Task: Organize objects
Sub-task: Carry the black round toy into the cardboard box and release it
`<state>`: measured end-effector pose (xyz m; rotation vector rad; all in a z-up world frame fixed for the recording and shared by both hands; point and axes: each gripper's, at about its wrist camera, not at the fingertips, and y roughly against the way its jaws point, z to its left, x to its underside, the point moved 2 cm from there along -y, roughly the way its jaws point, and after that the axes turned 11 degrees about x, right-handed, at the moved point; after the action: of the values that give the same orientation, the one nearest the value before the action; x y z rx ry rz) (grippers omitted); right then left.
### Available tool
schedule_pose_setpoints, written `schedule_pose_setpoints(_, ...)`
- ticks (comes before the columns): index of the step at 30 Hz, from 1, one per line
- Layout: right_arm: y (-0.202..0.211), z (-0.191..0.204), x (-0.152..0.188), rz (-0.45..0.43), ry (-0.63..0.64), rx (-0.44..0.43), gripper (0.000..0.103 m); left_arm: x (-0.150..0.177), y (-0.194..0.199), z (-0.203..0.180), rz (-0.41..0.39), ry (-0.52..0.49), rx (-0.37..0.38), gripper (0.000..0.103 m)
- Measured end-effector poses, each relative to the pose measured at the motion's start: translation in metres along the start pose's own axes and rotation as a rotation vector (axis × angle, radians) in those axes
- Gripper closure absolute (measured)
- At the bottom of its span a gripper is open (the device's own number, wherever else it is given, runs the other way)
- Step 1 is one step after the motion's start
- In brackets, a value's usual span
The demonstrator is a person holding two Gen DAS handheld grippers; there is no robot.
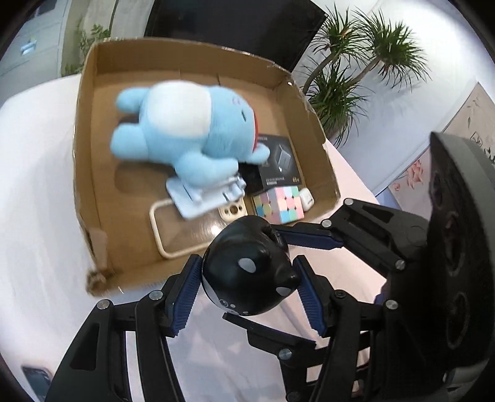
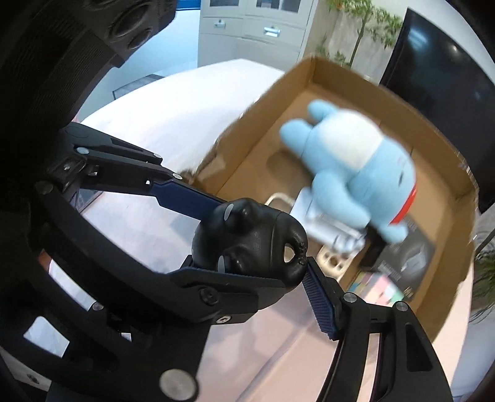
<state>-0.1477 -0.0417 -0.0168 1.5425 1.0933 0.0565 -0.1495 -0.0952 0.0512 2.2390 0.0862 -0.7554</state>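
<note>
A glossy black orca toy with white spots hangs in the air just in front of the near wall of an open cardboard box. My left gripper is shut on it, blue pads pressing its sides. My right gripper comes in from the right and grips the same toy above and below. Inside the box lie a blue and white plush, a pastel cube, a black carton and a clear phone case.
A light blue stand and a small white case also lie in the box. It sits on a white cloth. A potted plant and a dark screen stand behind it, with a grey cabinet beyond.
</note>
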Motion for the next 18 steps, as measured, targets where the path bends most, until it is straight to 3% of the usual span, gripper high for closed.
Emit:
schedule_pose_setpoints(4, -0.001, -0.005, -0.024, 0.002, -0.009, 0.020, 0.037, -0.009, 0.005, 0.003, -0.016, 0.009, -0.001, 0.044)
schedule_pose_setpoints(7, 0.023, -0.021, -0.035, 0.015, -0.097, -0.031, 0.037, -0.019, 0.009, 0.004, -0.037, 0.023, 0.003, 0.044)
schedule_pose_setpoints(10, 0.054, -0.023, -0.042, 0.010, -0.108, -0.011, 0.037, -0.038, 0.012, 0.001, -0.046, 0.001, -0.010, 0.044)
schedule_pose_setpoints(18, 0.073, -0.059, -0.090, -0.049, -0.191, -0.005, 0.037, -0.101, 0.035, 0.004, -0.108, -0.020, -0.004, 0.044)
